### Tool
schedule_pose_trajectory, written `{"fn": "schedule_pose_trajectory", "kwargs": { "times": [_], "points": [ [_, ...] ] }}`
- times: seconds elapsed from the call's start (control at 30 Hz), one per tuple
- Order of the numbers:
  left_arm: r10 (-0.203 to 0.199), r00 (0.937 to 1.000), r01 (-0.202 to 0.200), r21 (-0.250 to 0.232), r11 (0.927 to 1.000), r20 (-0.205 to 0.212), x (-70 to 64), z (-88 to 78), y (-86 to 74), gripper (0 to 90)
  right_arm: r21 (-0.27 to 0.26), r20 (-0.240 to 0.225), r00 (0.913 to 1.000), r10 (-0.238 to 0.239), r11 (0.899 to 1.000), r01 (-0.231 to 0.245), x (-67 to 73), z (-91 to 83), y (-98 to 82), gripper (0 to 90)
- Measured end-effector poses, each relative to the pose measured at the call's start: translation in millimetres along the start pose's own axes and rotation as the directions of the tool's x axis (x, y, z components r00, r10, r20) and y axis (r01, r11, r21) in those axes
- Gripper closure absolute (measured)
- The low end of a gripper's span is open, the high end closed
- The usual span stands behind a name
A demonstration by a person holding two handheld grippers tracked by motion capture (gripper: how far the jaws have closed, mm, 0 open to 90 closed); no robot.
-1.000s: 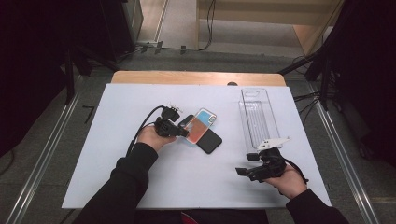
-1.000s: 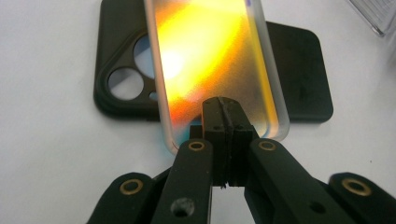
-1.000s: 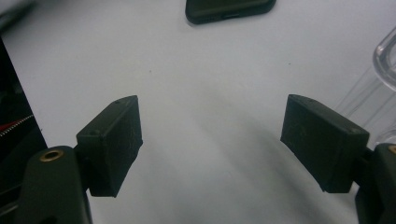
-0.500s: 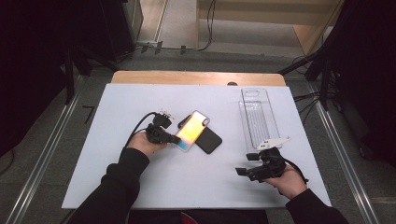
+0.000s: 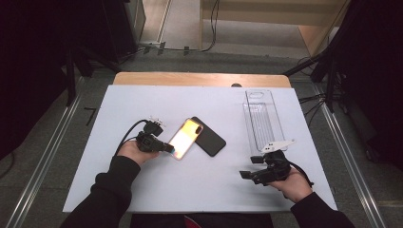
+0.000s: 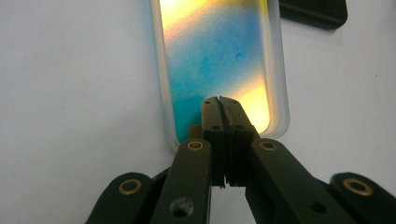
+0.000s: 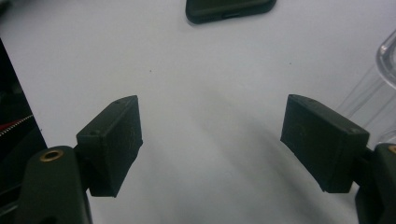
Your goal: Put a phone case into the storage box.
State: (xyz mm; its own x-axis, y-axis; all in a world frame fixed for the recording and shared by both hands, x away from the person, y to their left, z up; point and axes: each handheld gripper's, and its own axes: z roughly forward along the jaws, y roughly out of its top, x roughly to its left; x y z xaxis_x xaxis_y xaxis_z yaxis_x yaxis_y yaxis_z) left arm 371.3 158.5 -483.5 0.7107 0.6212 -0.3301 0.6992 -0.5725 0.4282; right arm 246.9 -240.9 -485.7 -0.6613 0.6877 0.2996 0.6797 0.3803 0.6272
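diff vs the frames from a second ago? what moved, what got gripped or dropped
The left gripper, shut on the near end of the iridescent phone case, has dragged it toward the person's left, off the black phone, which it now overlaps only at one edge. Nothing was let go. The black phone, the clear tray and the right gripper, jaws open and empty, stayed where they were.

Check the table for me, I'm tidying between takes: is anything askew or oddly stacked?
Yes. The iridescent phone case lies diagonally, its far end overlapping the black phone case. The left gripper is shut on its near end. The clear tray sits straight.
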Motion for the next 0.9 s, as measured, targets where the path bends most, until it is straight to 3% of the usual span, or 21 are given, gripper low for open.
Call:
{"fn": "schedule_pose_trajectory", "kwargs": {
  "times": [0.3, 0.43, 0.7, 0.9],
  "points": [
    [-0.013, 0.9998, 0.013, -0.013, 0.9998, 0.018, 4.6, -6.1, -9.6, 86.5, 0.003, -0.003, 1.0, 0.005, 1.0, -0.005, 1.2, 0.9, 0.2, 18.5],
    [-0.024, 0.9963, 0.029, -0.065, 0.9975, 0.082, 6.2, -10.4, -10.3, 69.7, 0.005, -0.004, 1.0, 0.003, 1.0, -0.003, 1.5, 1.3, 0.3, 18.5],
    [-0.044, 0.9911, 0.064, -0.159, 0.9853, 0.126, -4.5, -23.9, -18.8, 44.3, 0.0, -0.002, 1.0, 0.003, 1.0, -0.003, 0.3, 0.3, 0.1, 18.5],
    [-0.032, 0.9866, 0.067, -0.217, 0.9738, 0.16, -15.4, -30.1, -38.3, 36.6, -0.005, -0.001, 1.0, 0.004, 1.0, -0.004, -0.5, -0.9, 0.0, 18.5]
  ]
}}
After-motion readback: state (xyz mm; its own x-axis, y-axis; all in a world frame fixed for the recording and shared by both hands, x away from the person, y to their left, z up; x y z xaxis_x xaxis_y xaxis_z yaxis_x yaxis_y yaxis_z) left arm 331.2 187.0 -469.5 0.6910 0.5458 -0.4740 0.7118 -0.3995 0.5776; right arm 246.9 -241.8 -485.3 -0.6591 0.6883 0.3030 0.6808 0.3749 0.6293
